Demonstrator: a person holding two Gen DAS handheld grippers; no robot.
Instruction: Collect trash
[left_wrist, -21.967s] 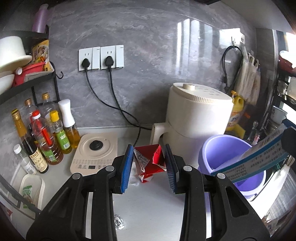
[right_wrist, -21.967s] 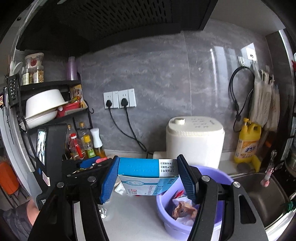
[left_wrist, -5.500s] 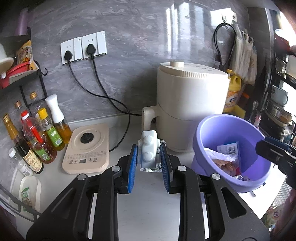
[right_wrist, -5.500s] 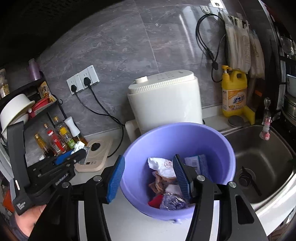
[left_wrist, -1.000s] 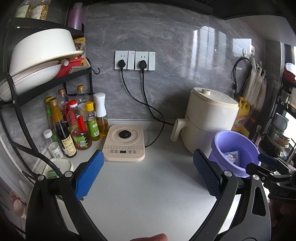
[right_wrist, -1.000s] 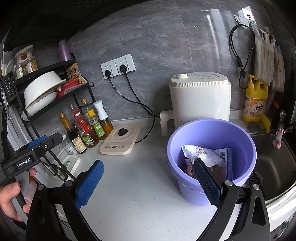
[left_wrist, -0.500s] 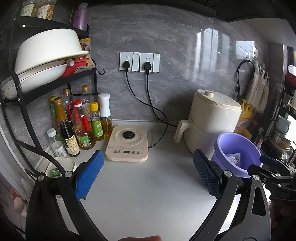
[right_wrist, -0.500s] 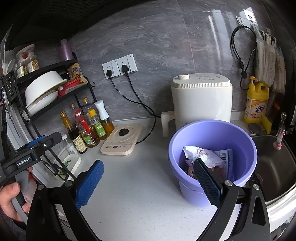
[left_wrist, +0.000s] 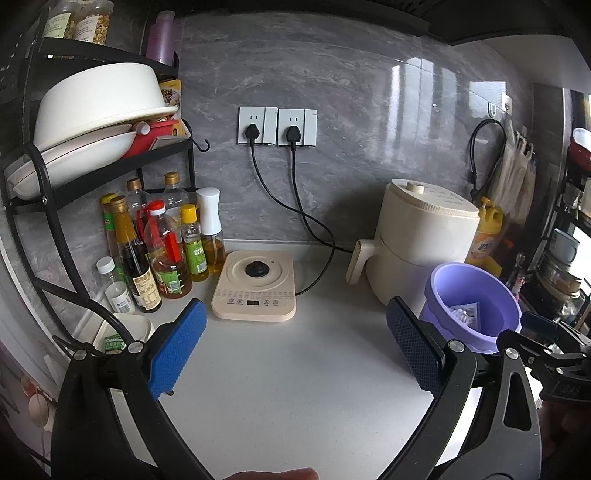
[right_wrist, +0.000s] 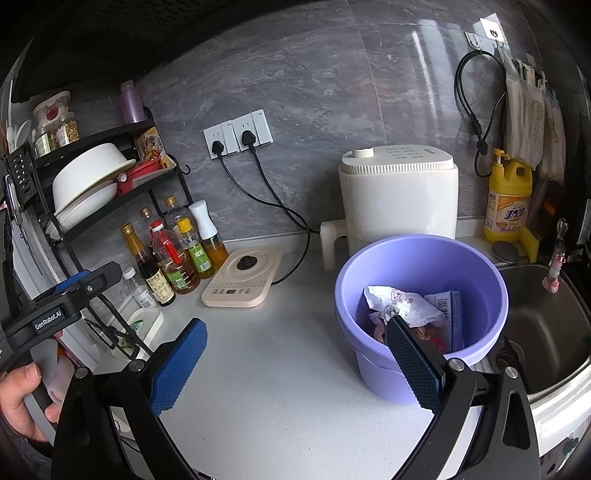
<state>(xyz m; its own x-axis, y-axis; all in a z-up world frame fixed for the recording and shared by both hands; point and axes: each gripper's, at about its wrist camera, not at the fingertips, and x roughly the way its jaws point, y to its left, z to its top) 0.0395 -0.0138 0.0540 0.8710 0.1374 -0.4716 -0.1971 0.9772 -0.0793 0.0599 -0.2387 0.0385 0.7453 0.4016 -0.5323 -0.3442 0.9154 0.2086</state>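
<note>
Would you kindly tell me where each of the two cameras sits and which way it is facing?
Left wrist: on the left gripper, open, facing the grey wall, bottles and induction cooker; the right gripper shows at right.
Right wrist: on the right gripper, open, facing the purple bucket of trash; the left hand shows at left.
Shared: cooker, bottles, air fryer, bucket.
</note>
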